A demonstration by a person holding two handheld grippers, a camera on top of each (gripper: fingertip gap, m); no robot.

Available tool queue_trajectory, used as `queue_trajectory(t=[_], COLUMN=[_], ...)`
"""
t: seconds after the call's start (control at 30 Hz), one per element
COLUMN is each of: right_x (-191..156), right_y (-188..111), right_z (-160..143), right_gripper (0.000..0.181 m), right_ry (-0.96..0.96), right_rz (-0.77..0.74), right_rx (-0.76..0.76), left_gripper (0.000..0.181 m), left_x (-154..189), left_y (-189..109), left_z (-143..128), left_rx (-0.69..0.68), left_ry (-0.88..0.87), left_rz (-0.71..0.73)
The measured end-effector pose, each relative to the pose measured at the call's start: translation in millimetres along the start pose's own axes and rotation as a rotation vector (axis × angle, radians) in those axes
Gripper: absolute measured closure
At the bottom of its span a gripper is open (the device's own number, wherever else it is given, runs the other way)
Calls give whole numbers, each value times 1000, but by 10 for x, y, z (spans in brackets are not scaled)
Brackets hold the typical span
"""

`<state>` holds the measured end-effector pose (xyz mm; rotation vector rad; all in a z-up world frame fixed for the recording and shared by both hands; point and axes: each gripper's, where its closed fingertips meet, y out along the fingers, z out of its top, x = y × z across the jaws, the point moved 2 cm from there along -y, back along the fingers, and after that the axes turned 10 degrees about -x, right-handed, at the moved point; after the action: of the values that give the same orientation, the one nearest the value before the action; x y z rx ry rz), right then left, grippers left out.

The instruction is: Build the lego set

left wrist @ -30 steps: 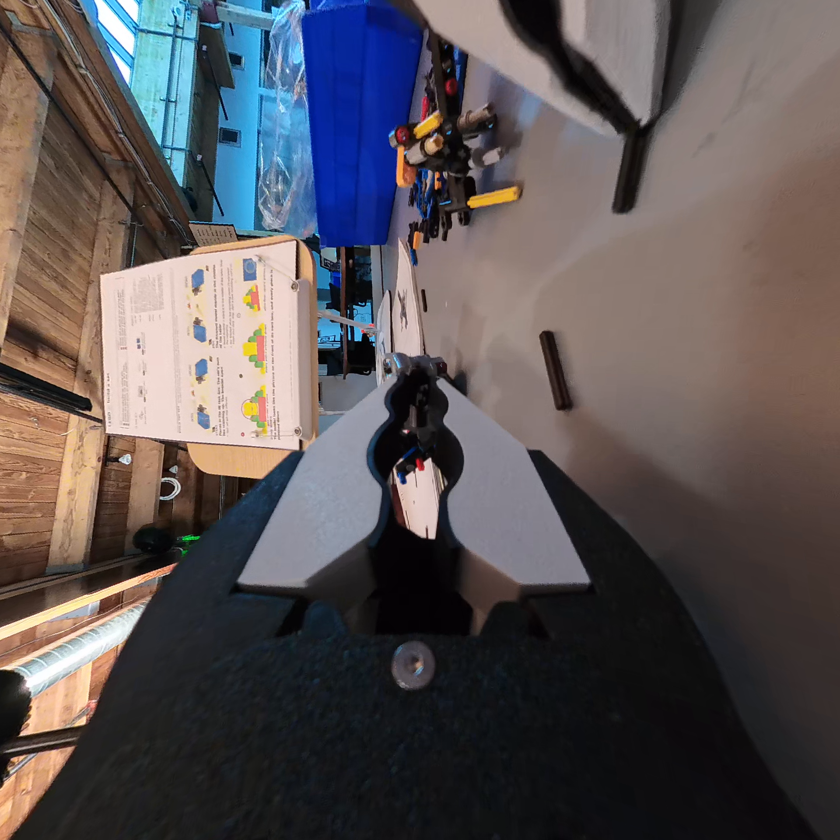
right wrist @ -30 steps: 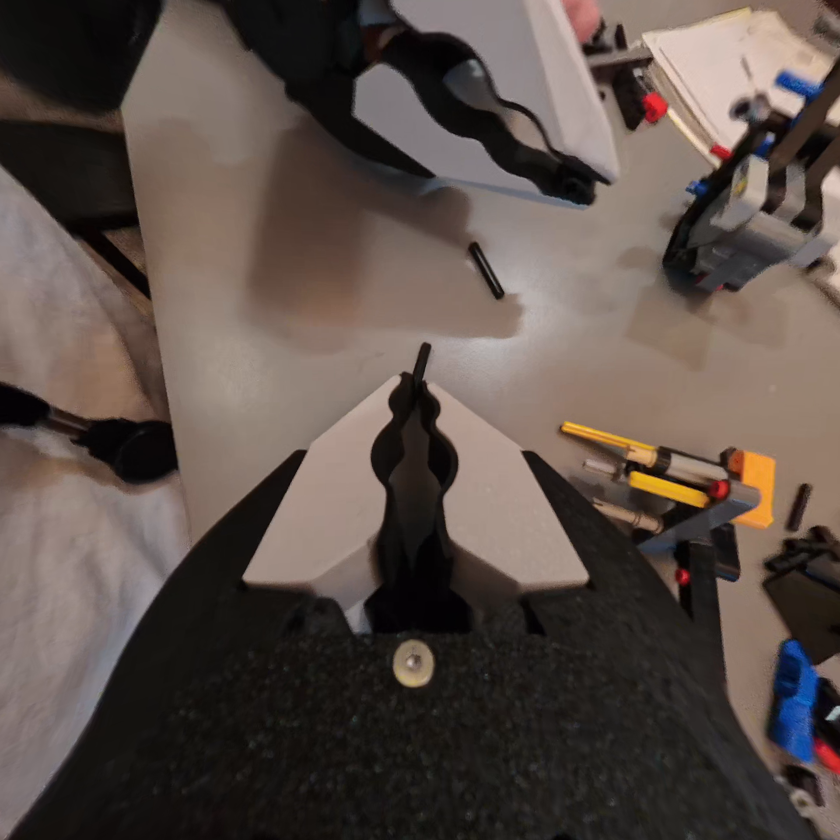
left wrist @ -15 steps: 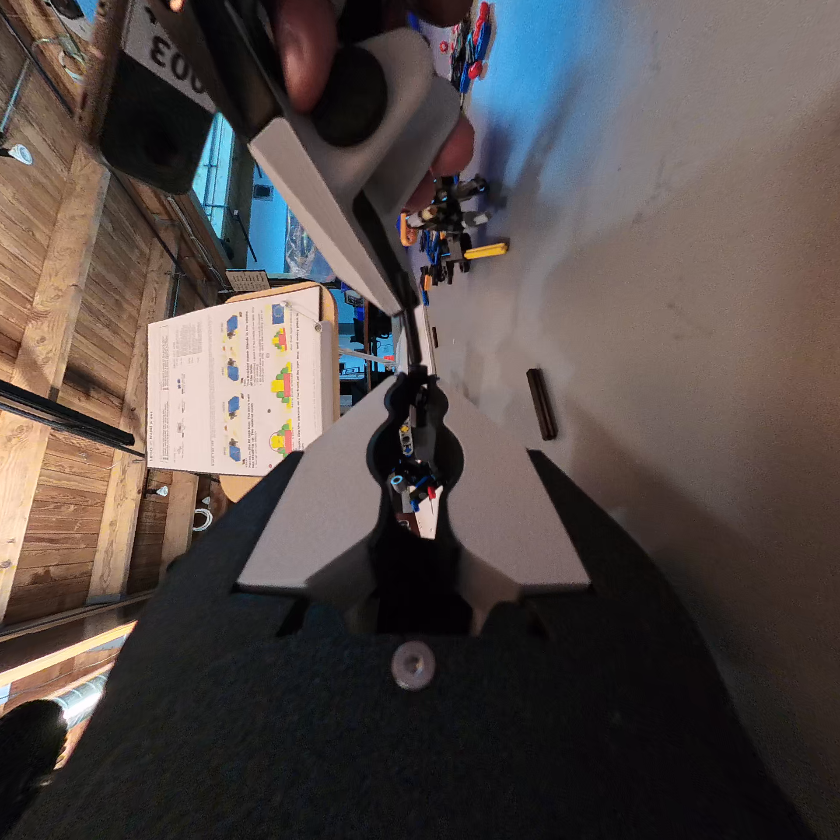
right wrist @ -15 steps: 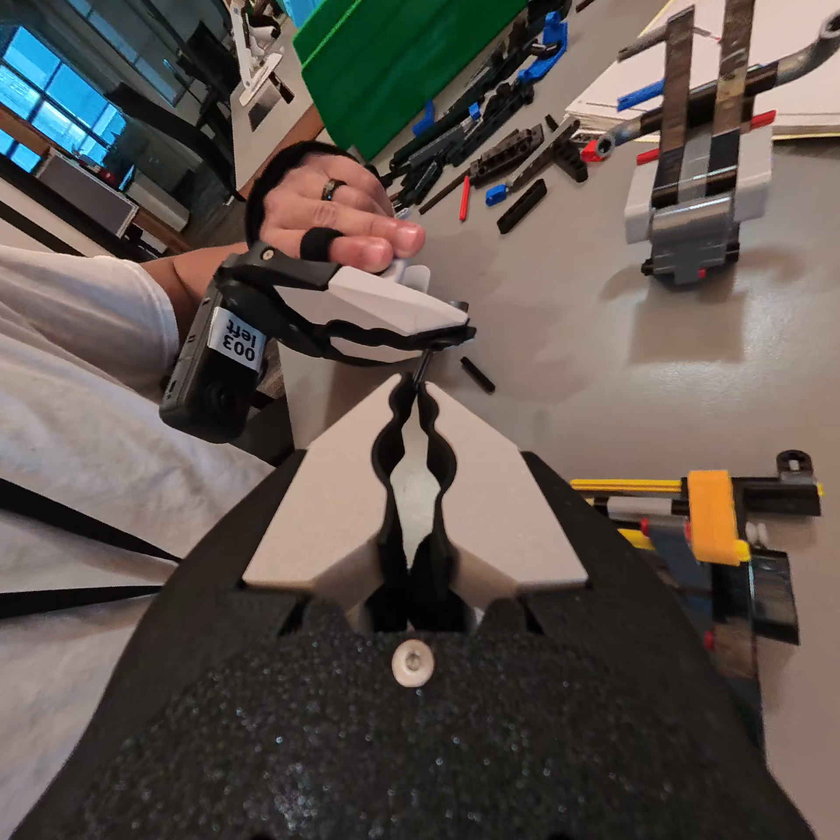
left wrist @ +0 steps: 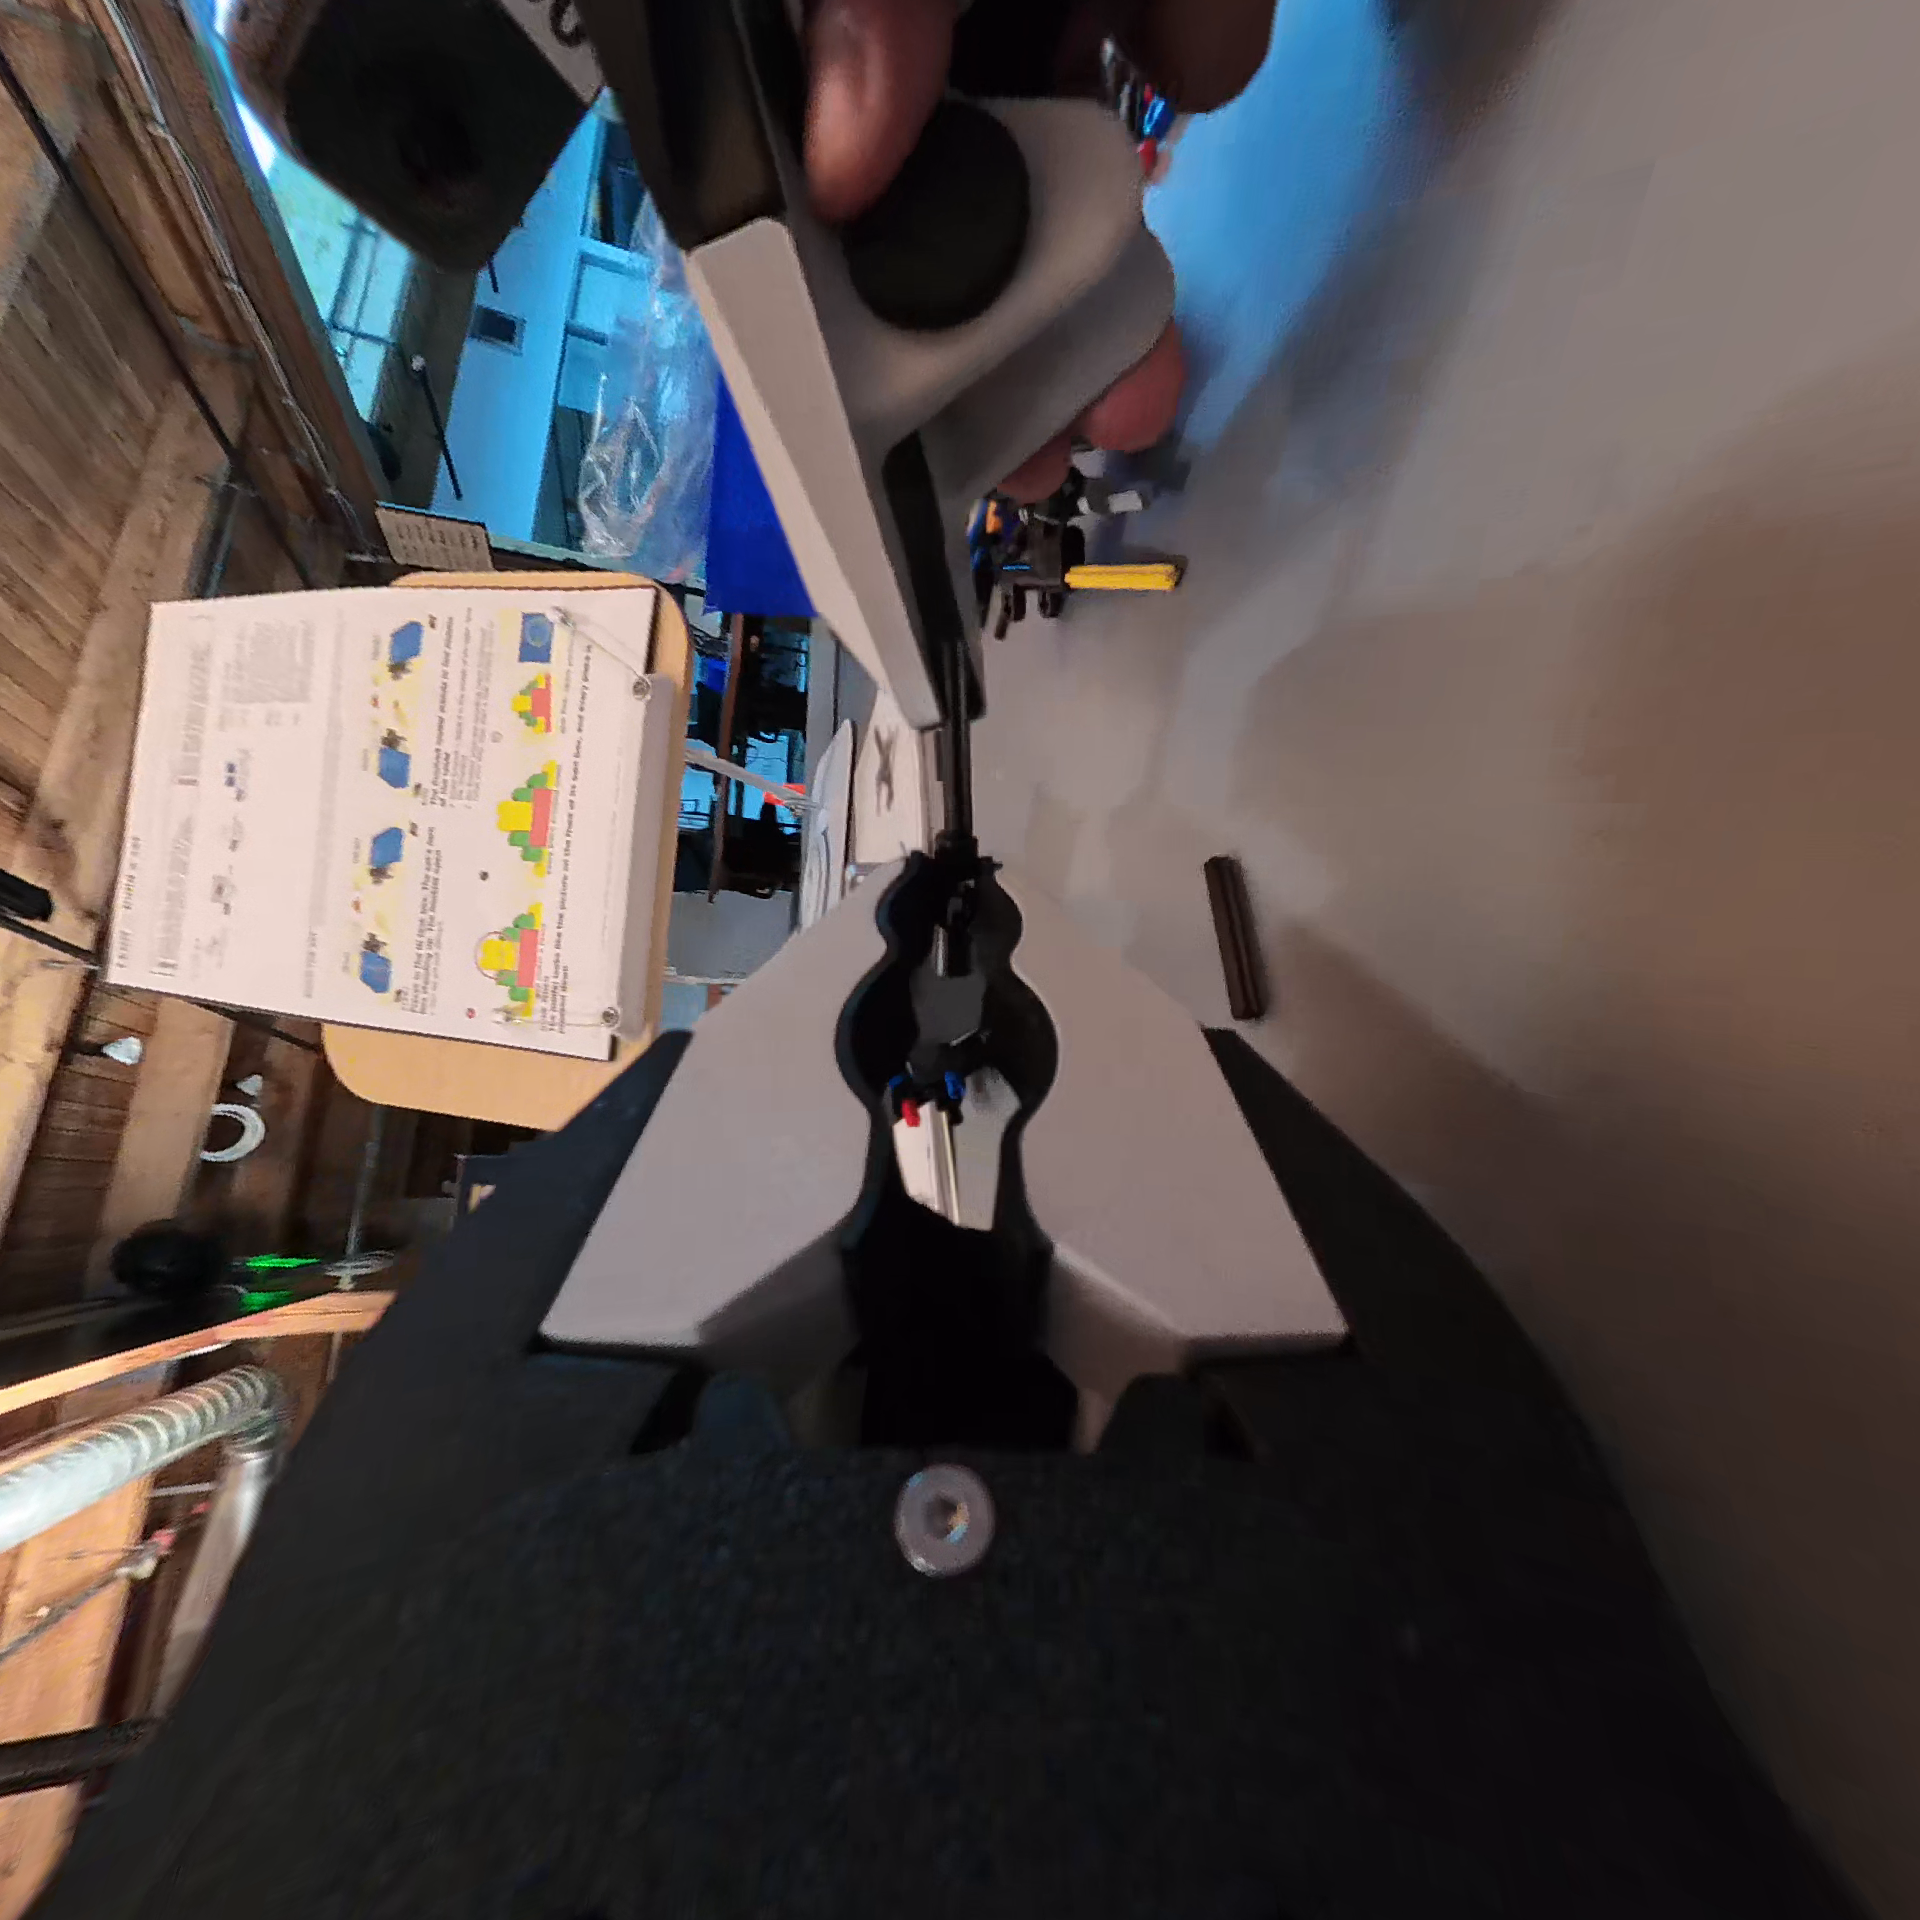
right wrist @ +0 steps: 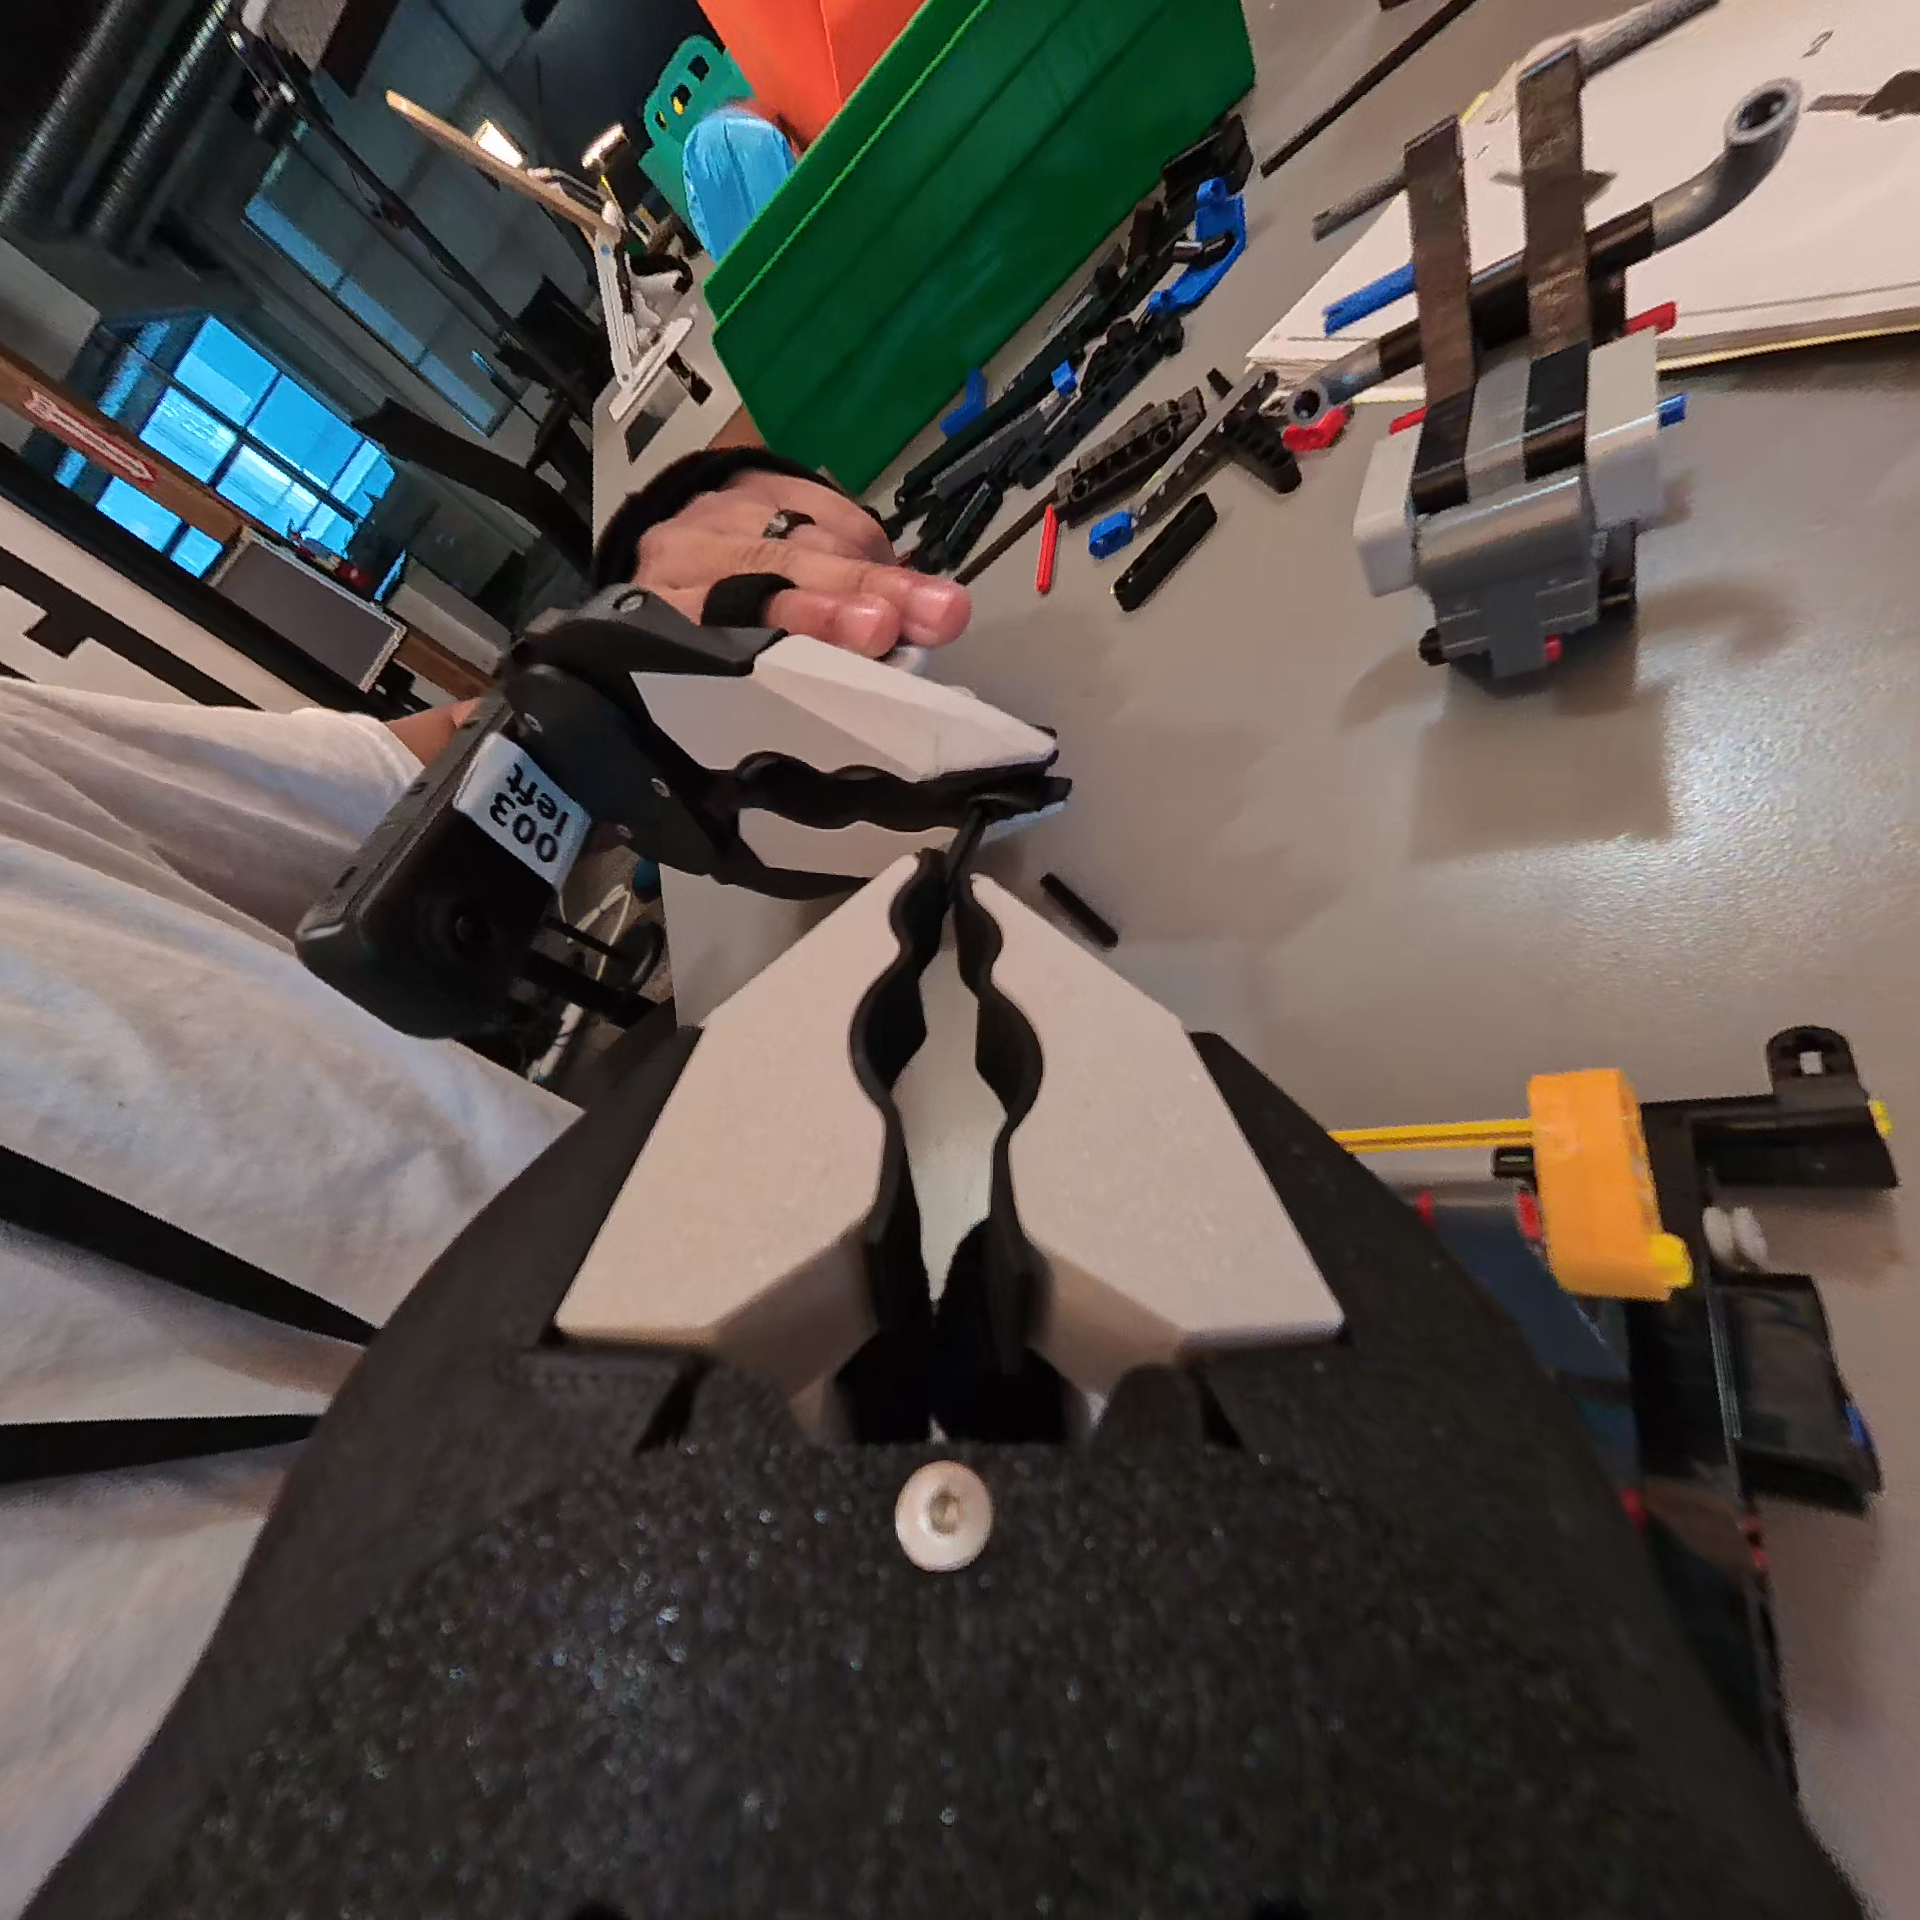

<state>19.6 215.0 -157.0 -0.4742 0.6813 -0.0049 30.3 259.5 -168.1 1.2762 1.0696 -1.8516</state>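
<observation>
Right gripper [right wrist: 943,878]: matte grey wedge fingers with wavy black rubber pads, closed to a thin slit and pinching a slim black plastic axle rod [right wrist: 964,844] at their tips.
Left gripper [left wrist: 951,871]: same grey wedges on a grainy black body, nipped together on a small dark lego connector piece [left wrist: 948,987]; in the right wrist view it lies on its side just above the grey table.
Meeting point: the rod's far end touches the left gripper's tips; whether it has entered the piece cannot be told.
Loose black stick [right wrist: 1078,910]: short, ribbed, lying flat on the smooth grey tabletop [right wrist: 1455,935], just beside both grippers.
Grey and black block assembly [right wrist: 1507,520]: boxy, with two upright black beams, standing farther off.
Yellow and orange beam assembly [right wrist: 1595,1184]: lying flat, to the right.
Green plastic bin [right wrist: 966,197]: glossy, at the far edge, with scattered black and blue beams before it.
Printed instruction sheet [left wrist: 384,821]: clipped on a rounded wooden board.
</observation>
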Motion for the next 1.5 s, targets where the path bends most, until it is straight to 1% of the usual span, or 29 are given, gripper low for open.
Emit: queue_trajectory(t=[0.2,0.33,0.47,0.57,0.63,0.9,1.03,1.4,1.5], right_x=[33,69,95,100,102,110,132,154,173], right_y=[75,54,60,52,49,62,58,158,192], right_z=[-51,-33,-46,-26,-15,-7,6,-28,-49], right_gripper=[180,180,180,180,180,180,180,180,181], right_ry=[2,16,2,24,25,-48,-62,-105,-122], right_rz=[-7,-3,-25,-7,-10,-94,-130,-186,-222], right_rx=[9,9,-14,0,11,31,39,-35,-65], left_gripper=[176,176,176,176,176,176,176,176,176], left_x=[3,49,80,77,71,101,114,119,94], left_y=[14,21,30,31,41,71,78,84,58], left_z=[-26,-44,-48,-48,-51,-65,-67,-58,-9], left_rx=[-9,-20,-33,-42,-50,-46,-48,-55,-27], left_ry=[-23,86,156,181,173,63,63,72,58], left_rz=[-22,18,46,67,71,-17,-27,-24,-18])
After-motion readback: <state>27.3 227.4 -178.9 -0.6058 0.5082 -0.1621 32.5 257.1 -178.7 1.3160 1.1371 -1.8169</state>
